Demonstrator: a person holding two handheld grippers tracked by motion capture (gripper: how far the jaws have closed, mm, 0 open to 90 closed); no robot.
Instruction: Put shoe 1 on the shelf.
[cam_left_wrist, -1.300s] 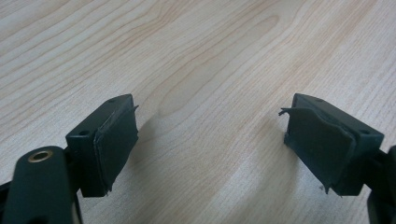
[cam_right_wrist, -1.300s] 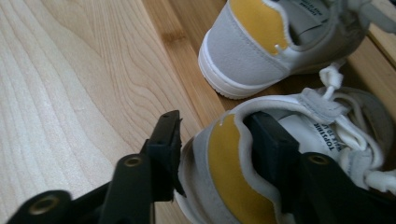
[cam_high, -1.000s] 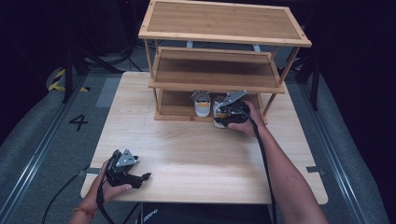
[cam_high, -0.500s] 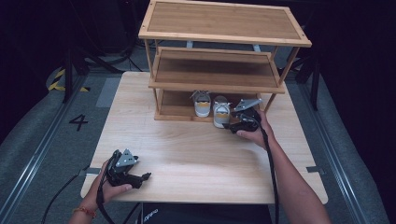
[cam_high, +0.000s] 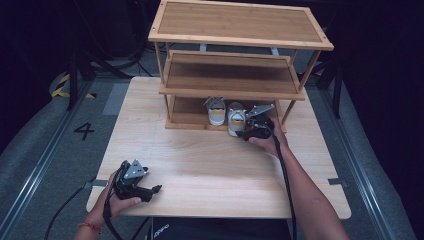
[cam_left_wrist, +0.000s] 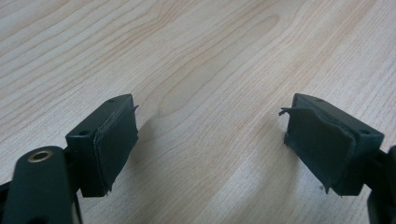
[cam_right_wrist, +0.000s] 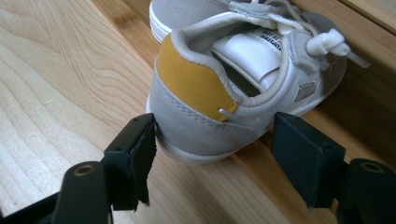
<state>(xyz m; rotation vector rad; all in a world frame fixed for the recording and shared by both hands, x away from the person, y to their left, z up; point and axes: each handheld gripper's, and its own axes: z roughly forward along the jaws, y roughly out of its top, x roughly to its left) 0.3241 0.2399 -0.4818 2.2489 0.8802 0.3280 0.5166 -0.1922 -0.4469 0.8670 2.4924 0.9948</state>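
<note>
The right gripper (cam_right_wrist: 212, 140) is spread around a shoe's (cam_right_wrist: 224, 93) heel on the rack's (cam_high: 190, 120) bottom shelf; its toe is cut off. A second shoe (cam_high: 216, 111) sits beside. The left gripper (cam_left_wrist: 210, 144), spread and empty, rests near the table's (cam_high: 210, 165) front edge.

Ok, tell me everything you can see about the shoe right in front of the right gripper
The shoe is a small grey sneaker with a mustard-yellow heel patch, white sole, white insole with print, and knotted white laces. It sits upright, heel toward the gripper and overhanging the rack's bottom shelf, beside its twin. The right gripper brackets its heel with jaws open, the left pad about touching.
</note>
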